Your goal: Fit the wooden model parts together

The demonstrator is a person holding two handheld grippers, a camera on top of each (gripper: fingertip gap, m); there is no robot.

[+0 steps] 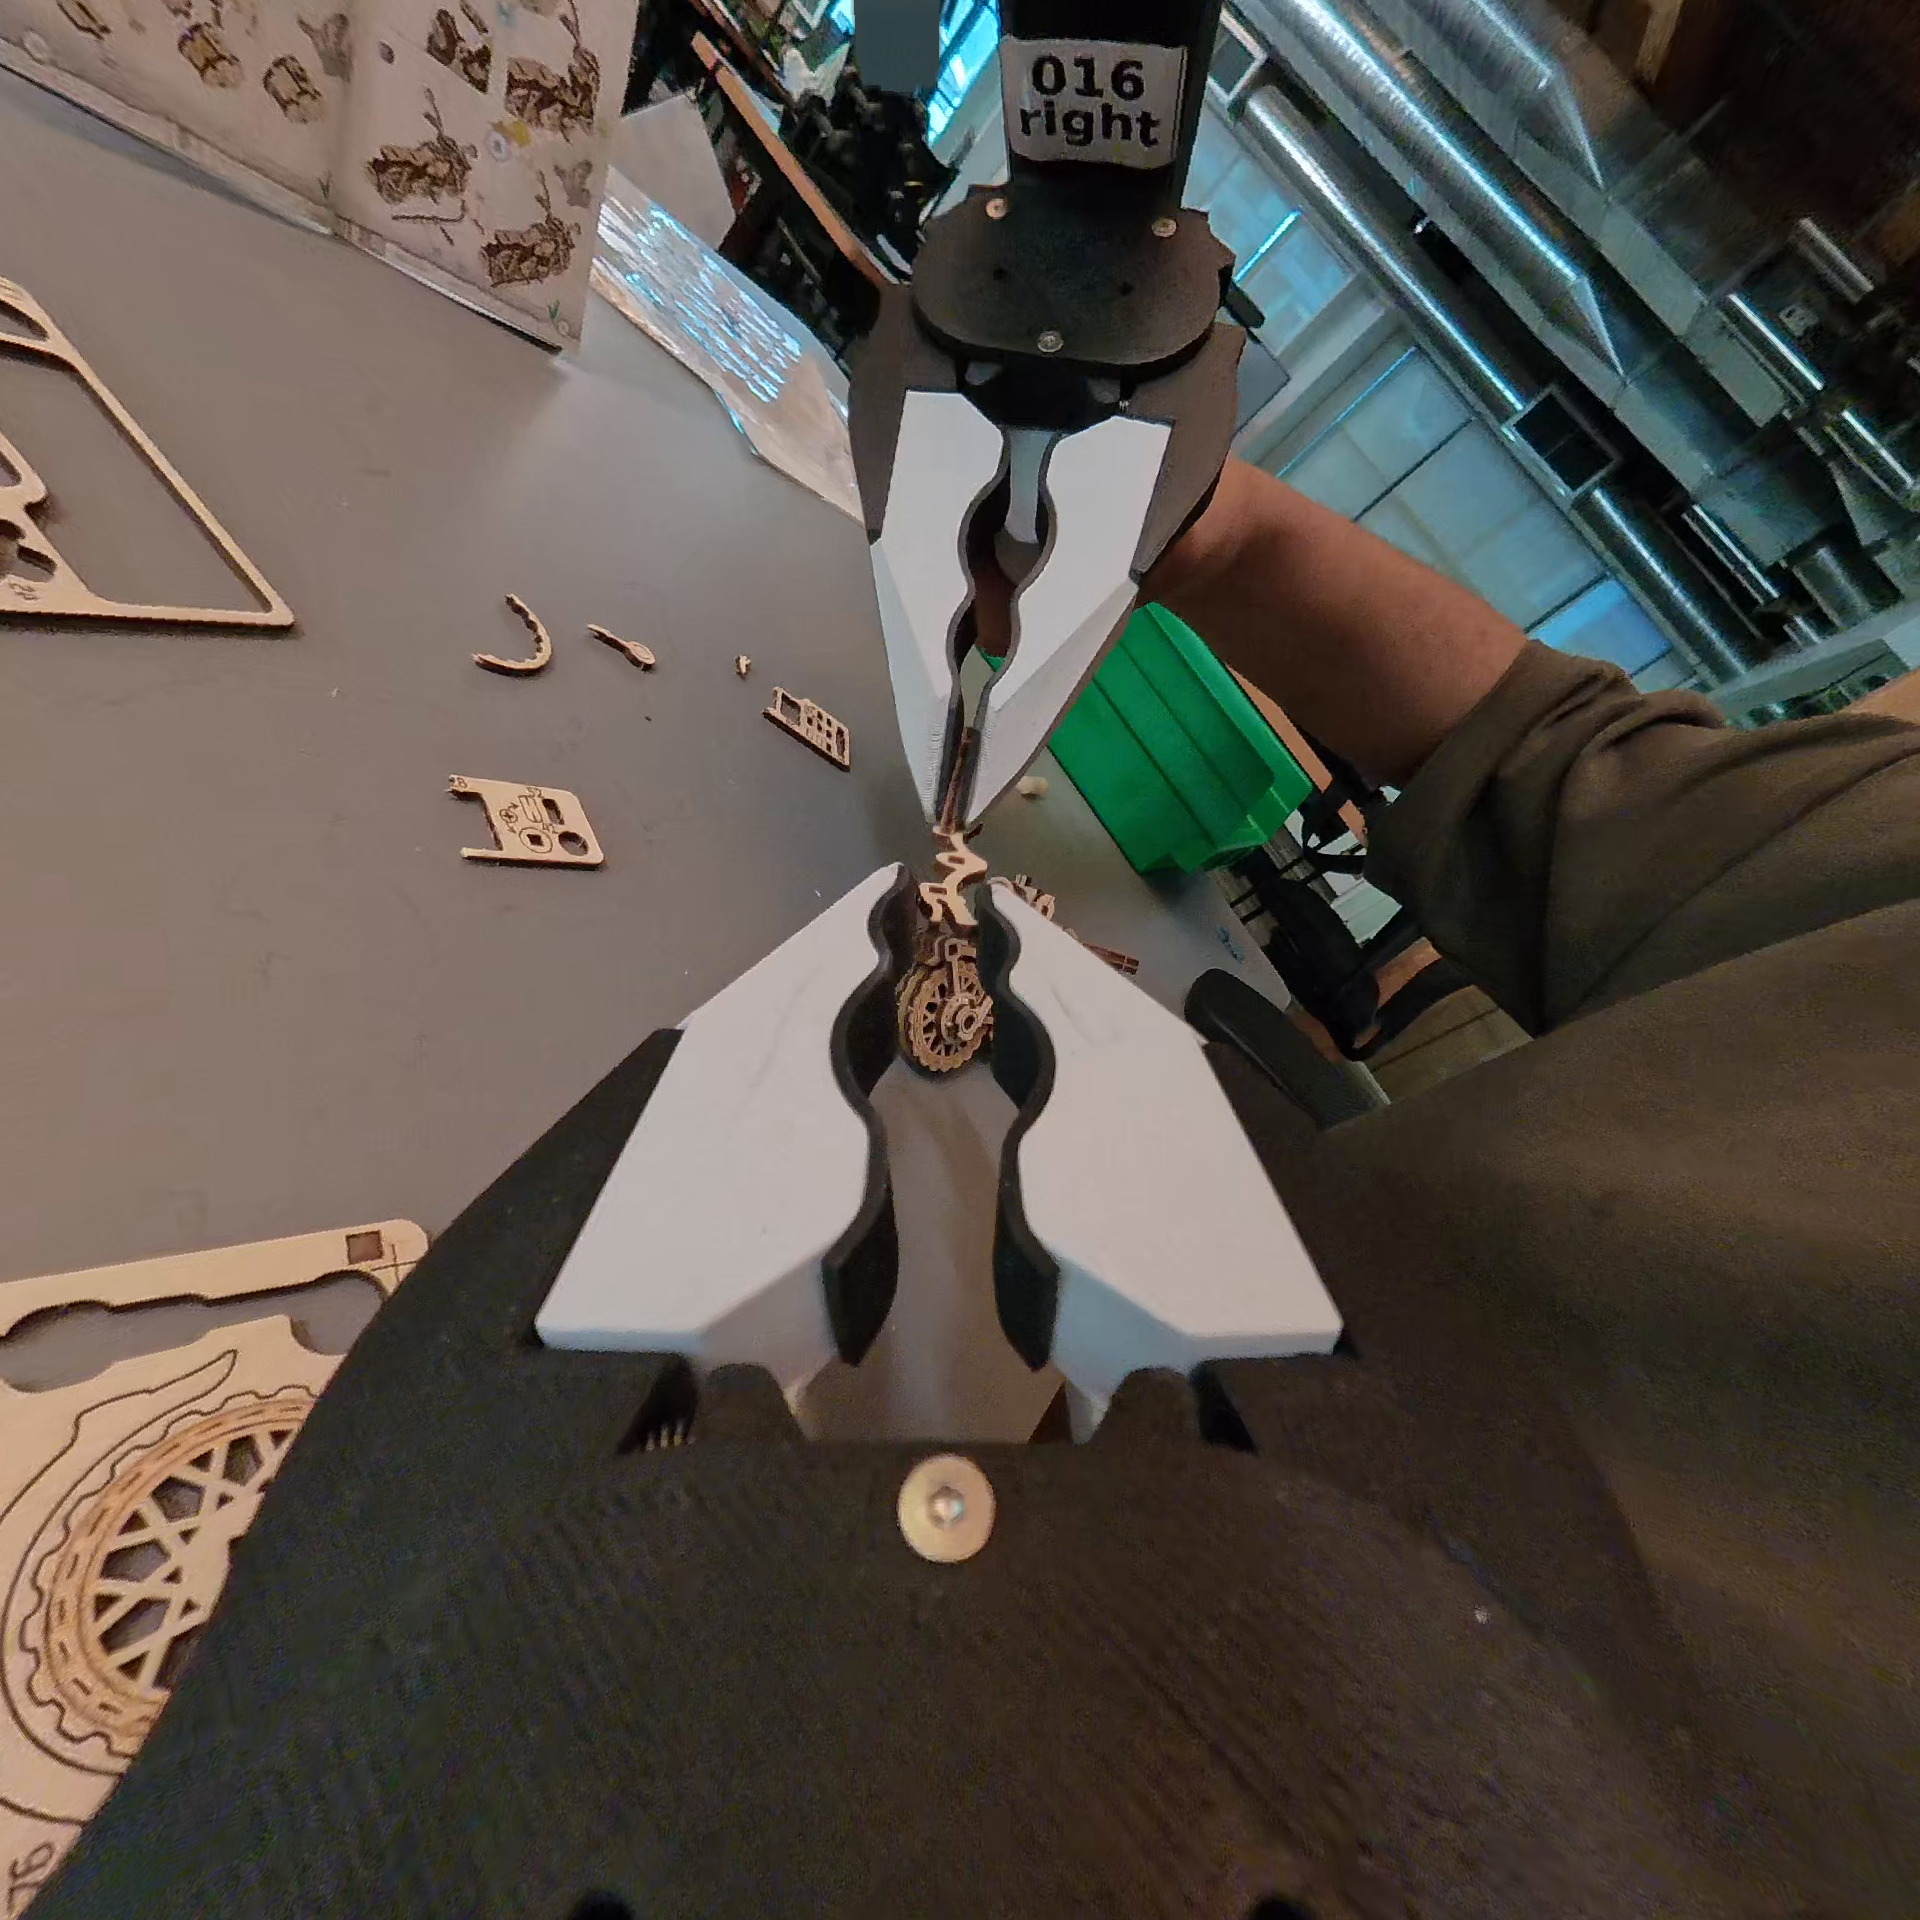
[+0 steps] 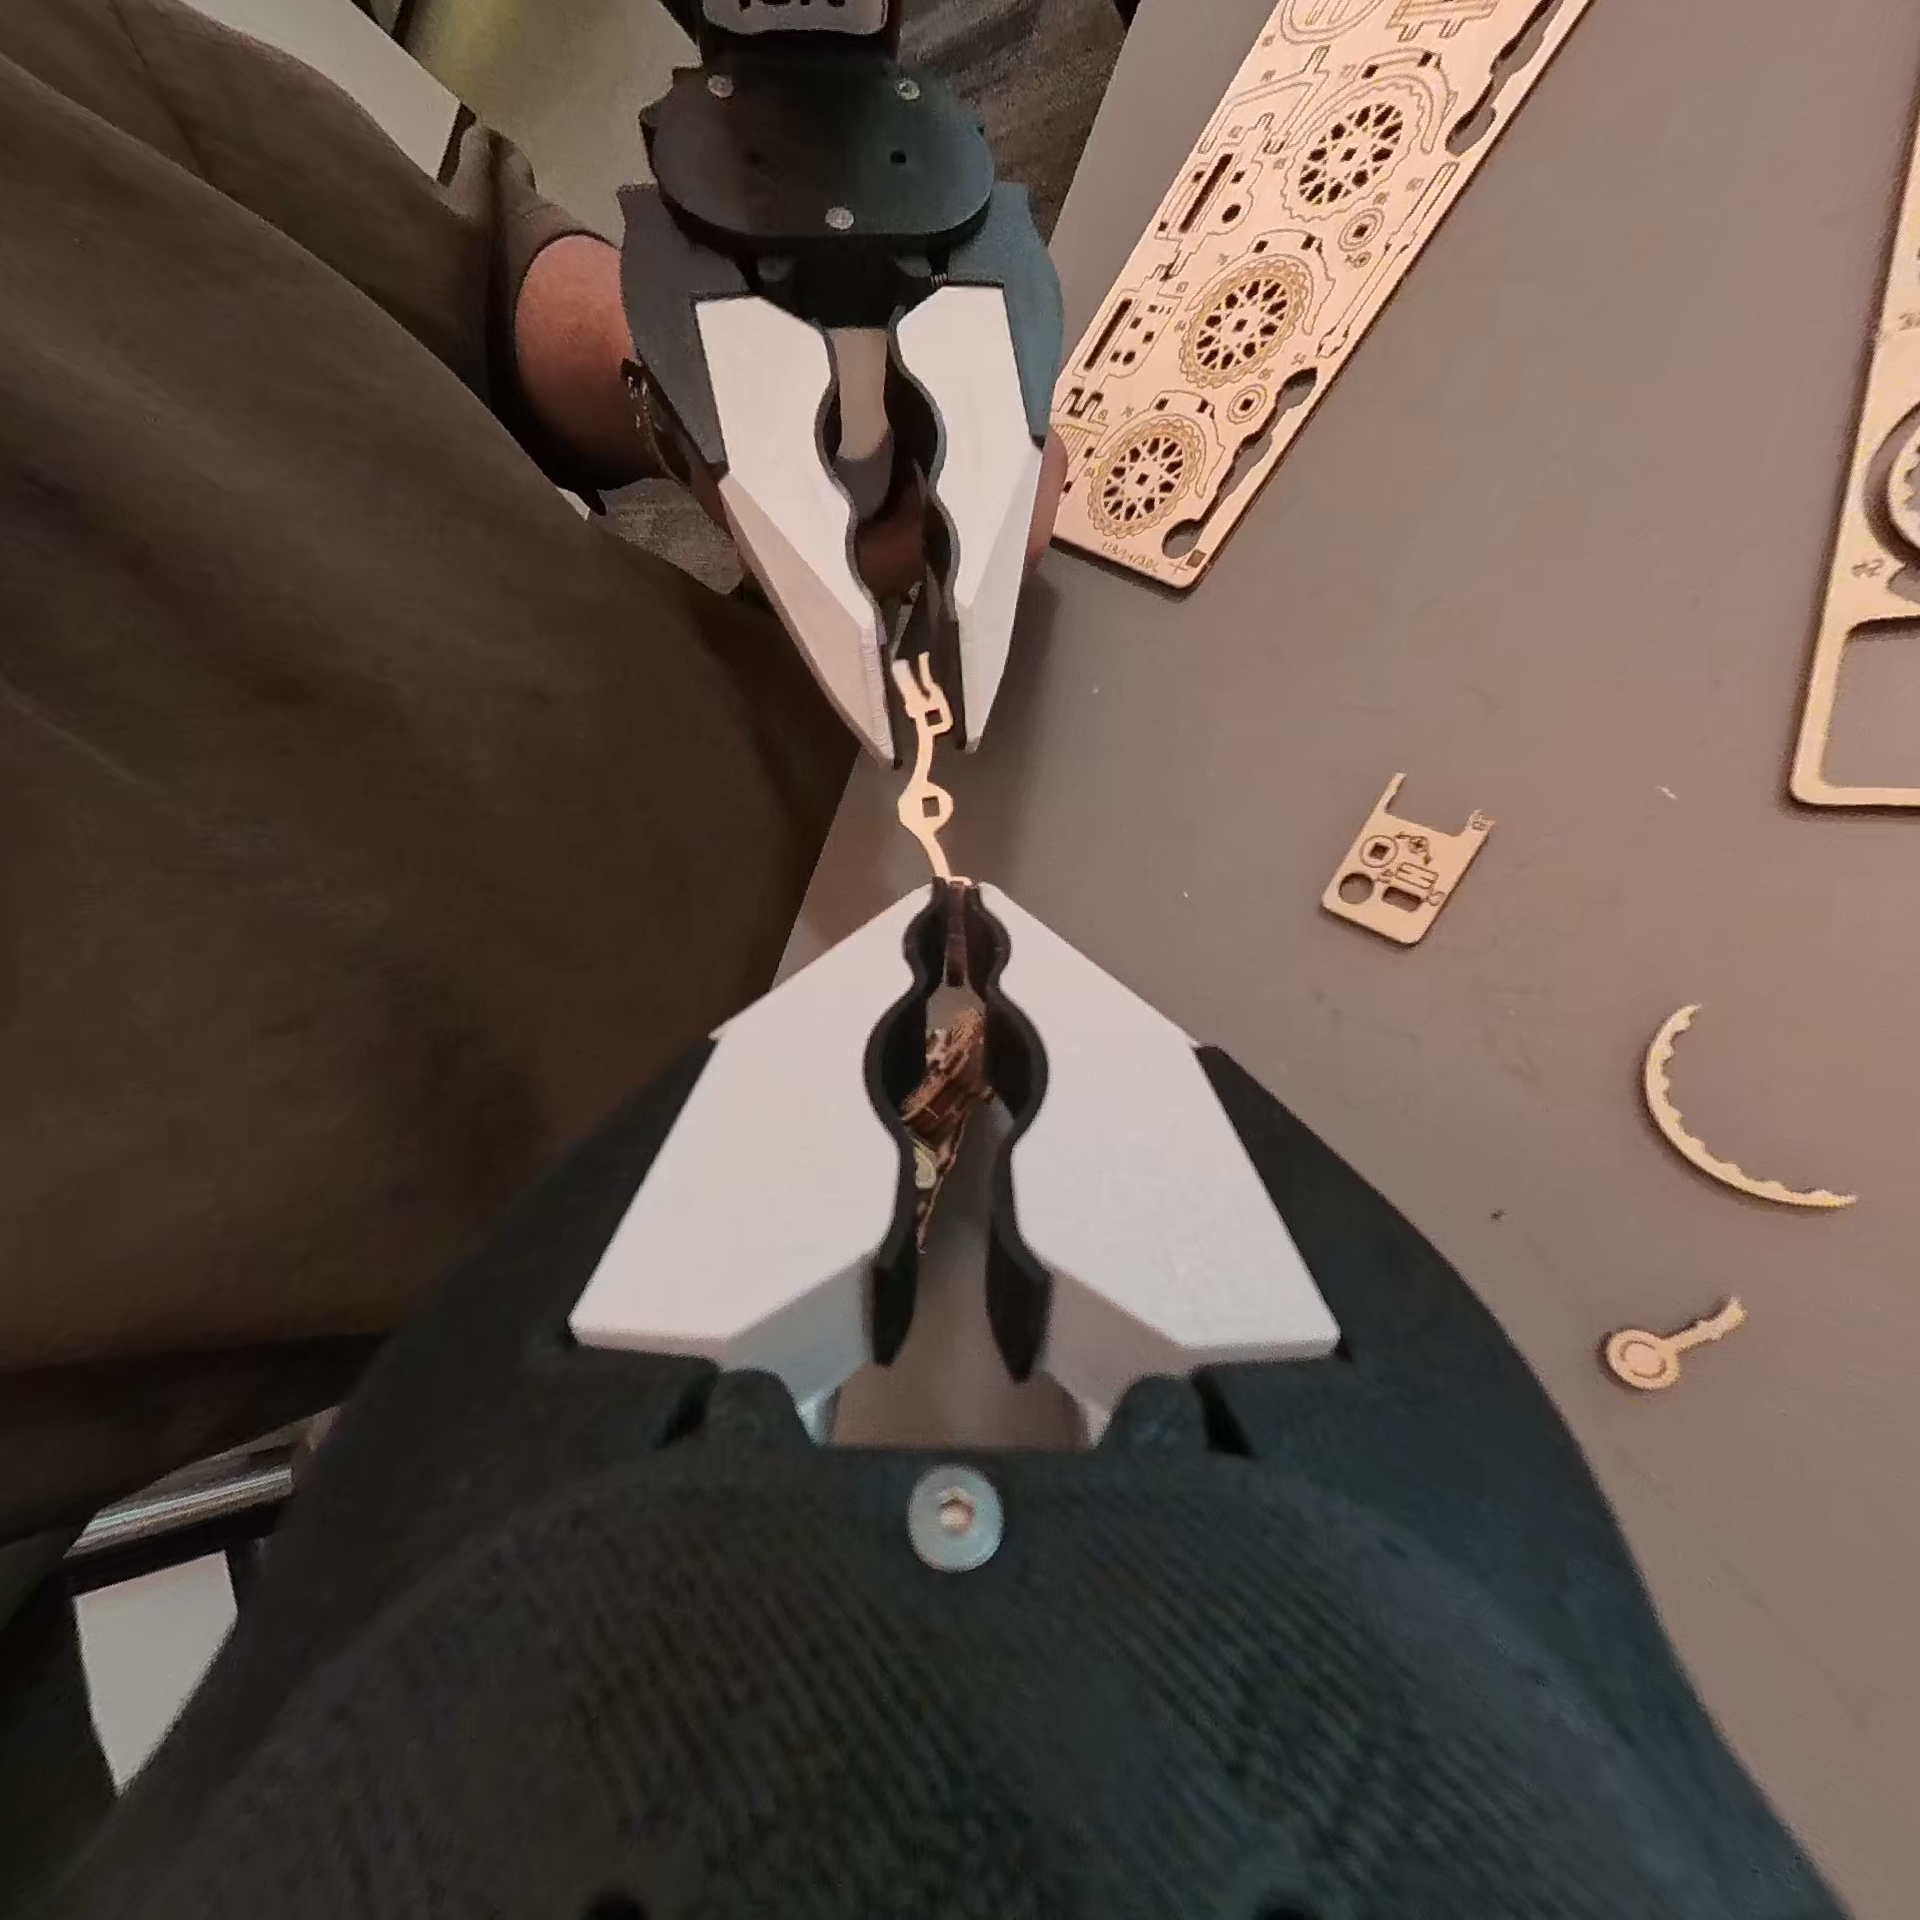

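My left gripper (image 1: 940, 899) is shut on a small wooden wheel assembly (image 1: 943, 1013), held between its white fingers. A thin wavy wooden strip (image 1: 956, 864) sticks forward out of the assembly. My right gripper (image 1: 951, 816) comes in from above, tip to tip with the left, and is shut on the strip's far end. In the right wrist view my right gripper (image 2: 954, 888) pinches the strip (image 2: 923, 800), which runs up into the left gripper (image 2: 928, 743). A dark wooden part (image 2: 940, 1091) shows in the gap behind the right fingertips. Both grippers hang above the grey table (image 1: 416, 987).
Loose parts lie on the table: a toothed arc (image 2: 1714, 1132), a key-shaped piece (image 2: 1662, 1351), a small plate (image 2: 1403, 862). Laser-cut wooden sheets (image 2: 1247, 312) (image 1: 156, 1455) lie at the sides. A green bin (image 1: 1174, 748) and an instruction sheet (image 1: 416, 135) stand behind. A person's sleeve (image 2: 364, 623) fills the left. Less than 4 cm separates the two grippers' tips.
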